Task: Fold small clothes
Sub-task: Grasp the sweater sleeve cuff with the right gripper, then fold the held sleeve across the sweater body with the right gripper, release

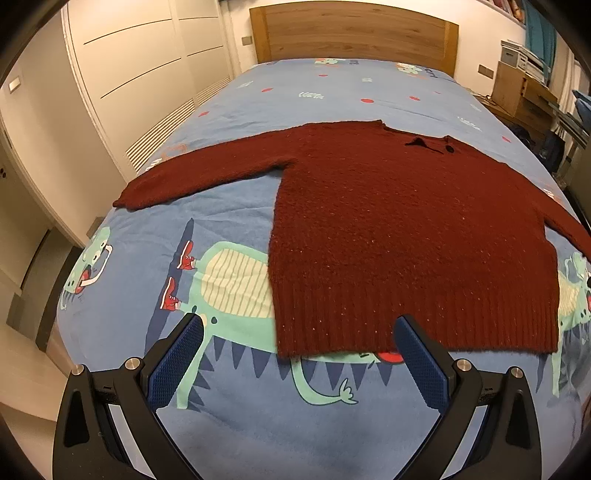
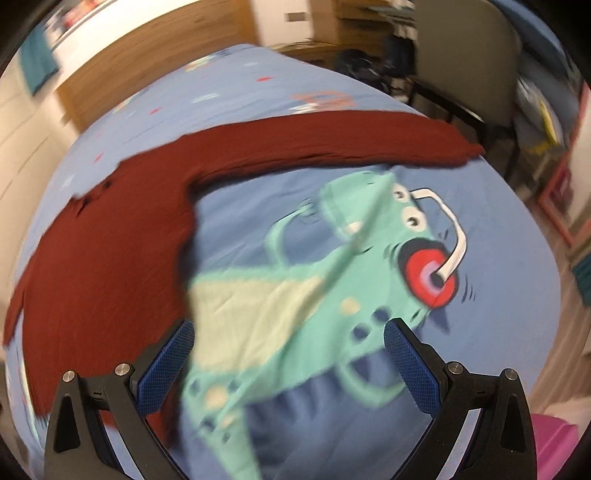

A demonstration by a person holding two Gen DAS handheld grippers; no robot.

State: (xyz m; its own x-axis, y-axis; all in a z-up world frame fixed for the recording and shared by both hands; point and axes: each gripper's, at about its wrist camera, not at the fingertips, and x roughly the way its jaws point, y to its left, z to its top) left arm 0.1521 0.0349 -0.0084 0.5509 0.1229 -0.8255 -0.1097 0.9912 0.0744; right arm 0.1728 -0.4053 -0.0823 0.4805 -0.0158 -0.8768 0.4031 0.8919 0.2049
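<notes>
Left wrist view showed us the soft, limp maroon sweater (image 1: 406, 229) lying flat; with the left gripper (image 1: 297, 354) and right gripper (image 2: 288, 356) both spread empty, we judged its sleeve cuffs (image 1: 129, 199) the best hold.

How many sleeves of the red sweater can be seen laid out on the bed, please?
2. One sleeve stretches toward the wardrobe side in the left wrist view; the other sleeve reaches toward the chair side in the right wrist view.

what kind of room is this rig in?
Most likely a child's bedroom. A bed with a blue cartoon-crocodile bedspread and a wooden headboard fills the view, white panelled wardrobe doors stand beside it, and a dark red knitted sweater lies spread flat on the cover.
</notes>
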